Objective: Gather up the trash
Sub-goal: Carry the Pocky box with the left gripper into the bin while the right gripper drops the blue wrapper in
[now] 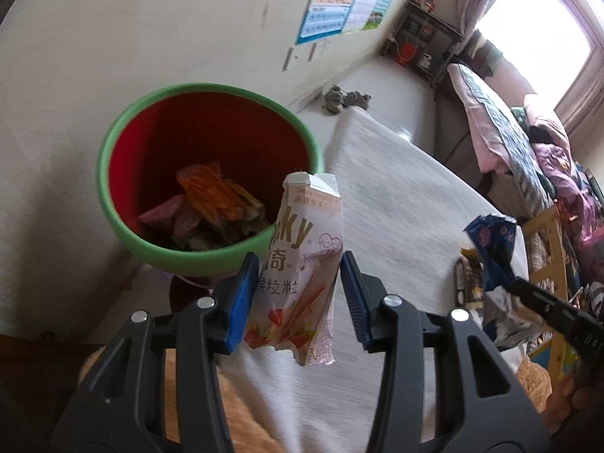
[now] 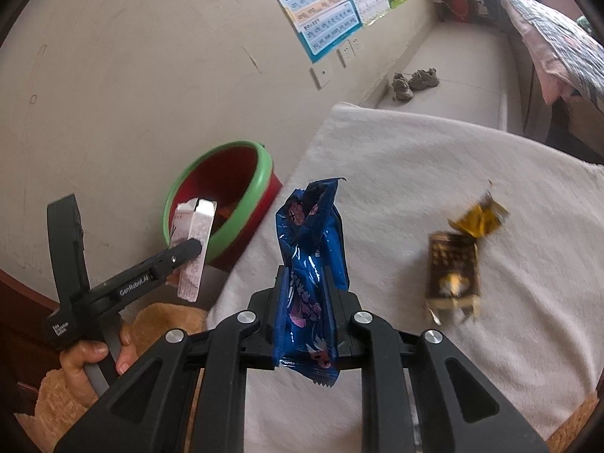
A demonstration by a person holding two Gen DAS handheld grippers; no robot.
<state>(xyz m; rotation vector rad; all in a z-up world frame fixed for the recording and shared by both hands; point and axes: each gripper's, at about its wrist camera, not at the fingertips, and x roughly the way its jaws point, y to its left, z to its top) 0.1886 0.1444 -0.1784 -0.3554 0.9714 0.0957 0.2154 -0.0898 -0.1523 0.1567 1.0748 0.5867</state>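
A red bin with a green rim stands by the wall and holds several wrappers; it also shows in the right wrist view. My left gripper has its jaws parted around a white and pink Pocky wrapper, which touches the left pad near the bin's rim; the wrapper shows in the right wrist view. My right gripper is shut on a blue snack wrapper, held upright above the white cloth. The blue wrapper also shows in the left wrist view.
A dark brown and yellow packet with a crumpled yellow wrapper lies on the cloth to the right. Shoes sit on the floor by the wall. A bed with bedding stands at the right.
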